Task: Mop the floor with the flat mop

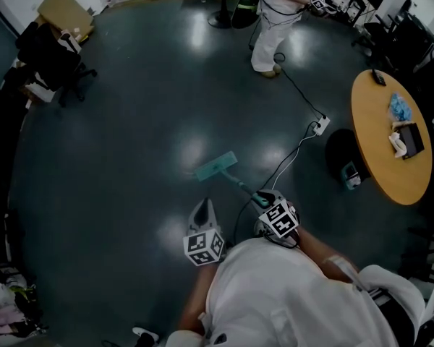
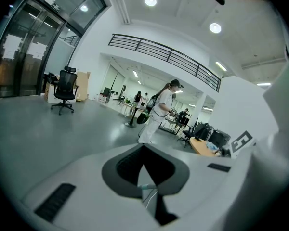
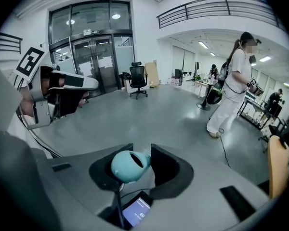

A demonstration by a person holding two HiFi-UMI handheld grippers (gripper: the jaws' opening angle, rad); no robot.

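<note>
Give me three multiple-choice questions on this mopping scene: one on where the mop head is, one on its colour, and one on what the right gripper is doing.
1. Where is the flat mop head?
A. Lifted into the air
B. Lying flat on the floor
C. Out of sight

2. What colour is it?
A. Red
B. Yellow
C. Teal

3. What state is the right gripper in?
A. Shut on the rounded end of the mop handle
B. Open and empty
C. Hidden in every view

Answers:
1 B, because the head view shows it lying flat on the dark floor.
2 C, because it shows teal against the floor.
3 A, because the right gripper view shows the teal knob clamped between the jaws.
</note>
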